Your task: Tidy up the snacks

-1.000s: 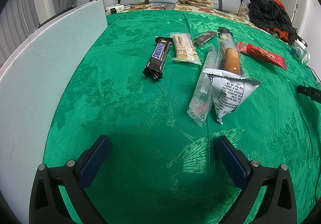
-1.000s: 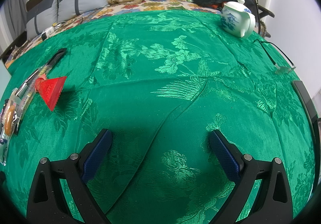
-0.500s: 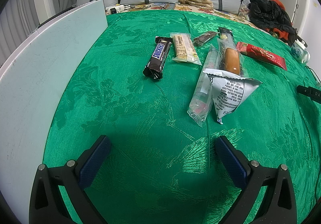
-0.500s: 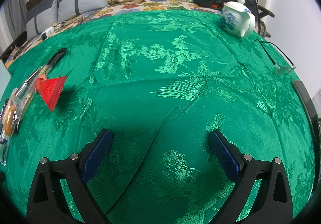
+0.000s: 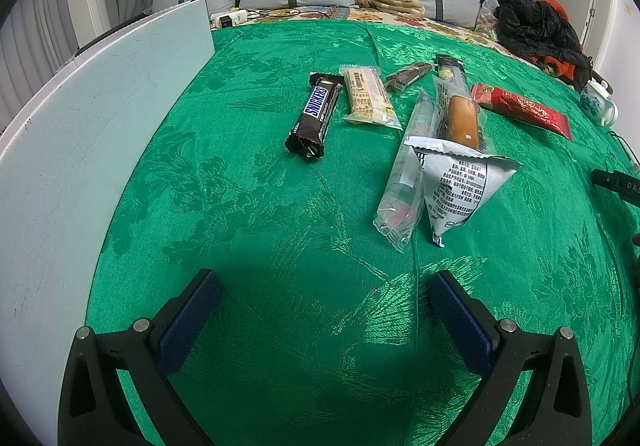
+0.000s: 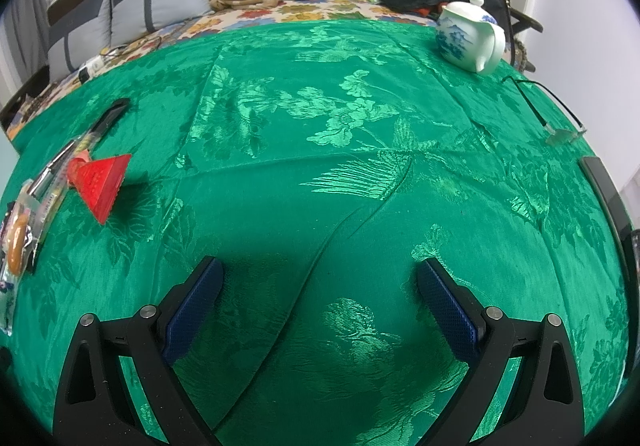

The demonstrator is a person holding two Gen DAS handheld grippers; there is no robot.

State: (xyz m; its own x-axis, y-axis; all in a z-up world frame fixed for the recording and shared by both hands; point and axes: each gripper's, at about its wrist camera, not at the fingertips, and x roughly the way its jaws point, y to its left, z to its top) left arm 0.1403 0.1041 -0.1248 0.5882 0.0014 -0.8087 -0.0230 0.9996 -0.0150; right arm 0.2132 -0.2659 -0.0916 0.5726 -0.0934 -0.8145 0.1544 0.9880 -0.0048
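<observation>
Cut off at the left wrist view's right edge: a black device (image 5: 619, 184), lettering only partly readable — under the white triangular packet (image 5: 460, 186), the near end of the sausage pack (image 5: 460, 118); in the right wrist view, possibly that same pack (image 6: 18, 234) clipped at left.

The right claw (image 6: 316, 286) hangs wide apart and empty over the green cloth (image 6: 340, 174) on the worktop. A red triangular packet (image 6: 102, 182) lies far left among other snacks; a white-and-blue teapot (image 6: 470, 34) stands far right.
</observation>
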